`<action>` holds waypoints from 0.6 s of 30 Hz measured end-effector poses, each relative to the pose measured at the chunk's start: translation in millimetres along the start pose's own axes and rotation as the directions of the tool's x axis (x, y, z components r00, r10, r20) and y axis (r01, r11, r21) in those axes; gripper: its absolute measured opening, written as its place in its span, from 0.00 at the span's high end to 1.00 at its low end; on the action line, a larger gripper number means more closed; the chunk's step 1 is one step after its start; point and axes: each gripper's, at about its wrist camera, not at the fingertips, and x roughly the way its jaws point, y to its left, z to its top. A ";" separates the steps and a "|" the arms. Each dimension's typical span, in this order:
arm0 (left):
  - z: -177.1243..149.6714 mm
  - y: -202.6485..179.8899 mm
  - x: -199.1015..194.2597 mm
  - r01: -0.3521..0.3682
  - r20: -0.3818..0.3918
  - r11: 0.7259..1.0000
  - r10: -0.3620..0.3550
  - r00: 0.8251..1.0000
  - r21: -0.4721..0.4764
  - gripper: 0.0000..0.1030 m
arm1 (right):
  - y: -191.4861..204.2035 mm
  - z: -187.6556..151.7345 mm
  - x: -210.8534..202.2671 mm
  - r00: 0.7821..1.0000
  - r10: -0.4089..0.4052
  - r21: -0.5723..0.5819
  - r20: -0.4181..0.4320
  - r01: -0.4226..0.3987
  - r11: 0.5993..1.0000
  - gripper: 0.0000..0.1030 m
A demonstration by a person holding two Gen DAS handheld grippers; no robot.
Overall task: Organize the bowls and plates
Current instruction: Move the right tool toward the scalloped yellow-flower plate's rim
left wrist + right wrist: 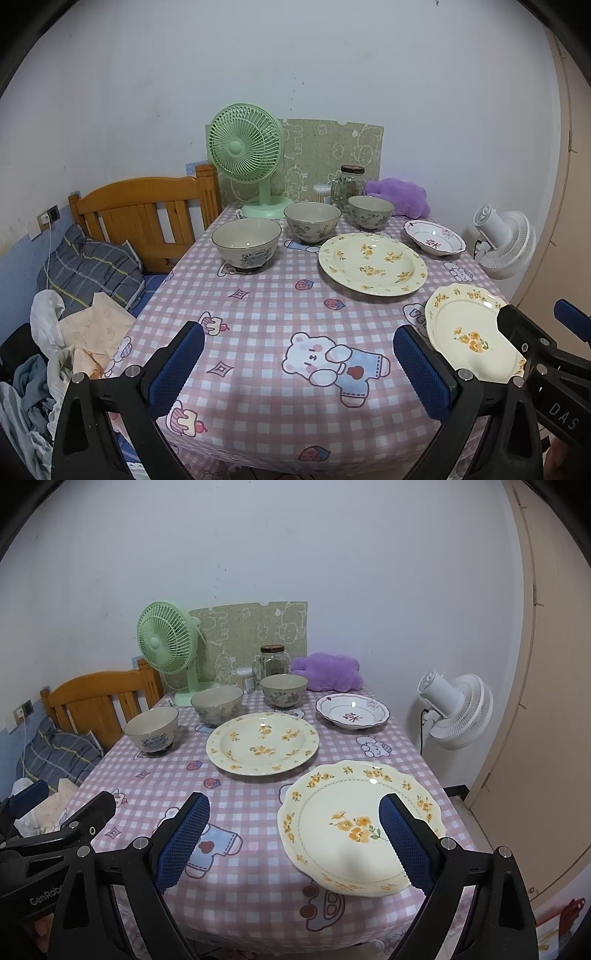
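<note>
Three bowls stand in a row at the back of the table: left bowl (246,243) (151,727), middle bowl (312,220) (217,703), right bowl (371,211) (284,689). A large cream plate with yellow flowers (372,263) (262,742) lies mid-table. A small white scalloped dish (434,236) (352,710) lies behind it on the right. A scalloped cream plate (469,328) (351,823) lies at the near right. My left gripper (299,365) is open over the near tablecloth. My right gripper (295,834) is open, its right finger over the near plate.
The table (236,893) has a pink checked cloth. At its back stand a green fan (245,147), a glass jar (347,184), a cotton-swab box (322,192) and a purple cushion (400,195). A white fan (458,709) stands right of it. A bed with clothes (92,273) lies left.
</note>
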 end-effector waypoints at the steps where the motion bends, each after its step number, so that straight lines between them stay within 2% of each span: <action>1: 0.2 0.0 -0.3 0.001 0.001 1.000 -0.001 1.000 -0.001 0.00 | -0.2 0.6 -0.3 1.000 0.001 0.002 -0.001 -0.001 1.000 0.08; 18: 1.0 3.1 -0.2 0.014 0.008 1.000 -0.014 1.000 -0.021 0.01 | -1.6 4.2 -5.1 1.000 0.019 0.004 0.006 -0.019 1.000 0.08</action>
